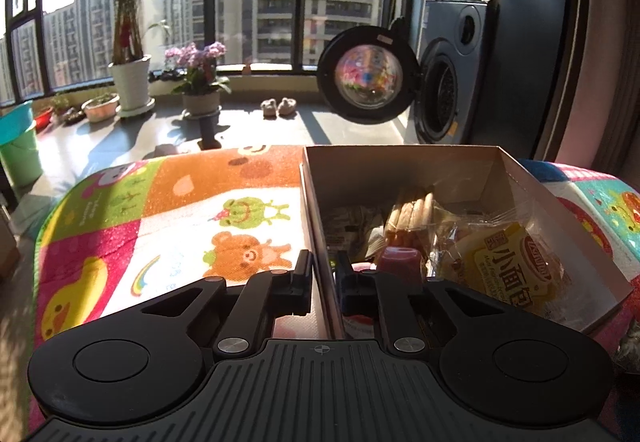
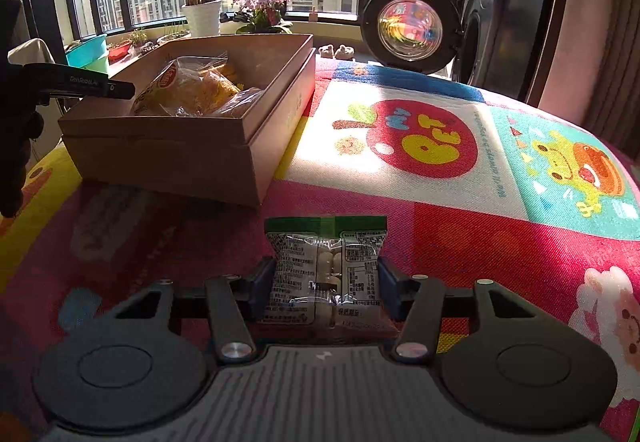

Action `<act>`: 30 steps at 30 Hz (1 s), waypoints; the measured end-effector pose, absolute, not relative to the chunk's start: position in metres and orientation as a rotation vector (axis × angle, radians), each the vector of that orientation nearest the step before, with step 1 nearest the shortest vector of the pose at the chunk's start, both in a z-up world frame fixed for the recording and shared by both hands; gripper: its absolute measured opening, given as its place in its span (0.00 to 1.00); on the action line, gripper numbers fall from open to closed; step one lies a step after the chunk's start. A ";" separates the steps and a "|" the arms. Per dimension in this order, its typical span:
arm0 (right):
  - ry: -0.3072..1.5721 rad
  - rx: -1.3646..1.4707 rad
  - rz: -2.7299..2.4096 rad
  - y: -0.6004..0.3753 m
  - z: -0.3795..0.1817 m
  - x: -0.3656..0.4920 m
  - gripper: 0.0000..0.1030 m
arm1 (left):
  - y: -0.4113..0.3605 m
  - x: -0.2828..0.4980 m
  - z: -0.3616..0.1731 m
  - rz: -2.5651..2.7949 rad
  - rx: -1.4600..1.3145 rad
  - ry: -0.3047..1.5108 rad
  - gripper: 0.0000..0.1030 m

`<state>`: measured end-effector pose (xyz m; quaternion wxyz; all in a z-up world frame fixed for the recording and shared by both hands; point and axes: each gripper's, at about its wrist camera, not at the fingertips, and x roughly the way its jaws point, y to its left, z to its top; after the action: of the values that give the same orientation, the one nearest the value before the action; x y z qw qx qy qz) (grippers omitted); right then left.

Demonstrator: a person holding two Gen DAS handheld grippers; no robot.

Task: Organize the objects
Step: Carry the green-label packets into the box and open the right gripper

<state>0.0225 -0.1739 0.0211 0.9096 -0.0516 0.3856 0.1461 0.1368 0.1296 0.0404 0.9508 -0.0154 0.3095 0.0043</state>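
A brown cardboard box sits on the colourful cartoon mat, holding a yellow bread bag, a biscuit pack and a pink cup. My left gripper is shut on the box's left wall, one finger outside and one inside. In the right wrist view the same box stands at the upper left, with the left gripper's finger at its near corner. My right gripper is shut on a clear snack packet with a green top, low over the mat.
A washing machine with its round door open stands behind the mat on the right. Potted plants, a green bucket and small slippers line the floor by the windows. A gloved hand is at the left edge.
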 end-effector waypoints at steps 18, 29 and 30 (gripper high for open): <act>0.821 -0.070 0.614 -0.127 0.082 0.008 0.51 | 0.123 0.135 0.059 0.023 0.014 0.712 0.11; 0.587 -0.027 0.447 -0.098 0.130 0.112 0.51 | 0.127 0.129 0.057 -0.003 -0.022 0.677 0.12; 0.580 -0.014 0.424 -0.096 0.129 0.124 0.51 | 0.128 0.129 0.056 -0.005 -0.023 0.675 0.12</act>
<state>0.1237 -0.0955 0.1285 0.9361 -0.0067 0.2837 0.2077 0.1293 0.1276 0.0565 0.9436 -0.0114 0.3309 -0.0024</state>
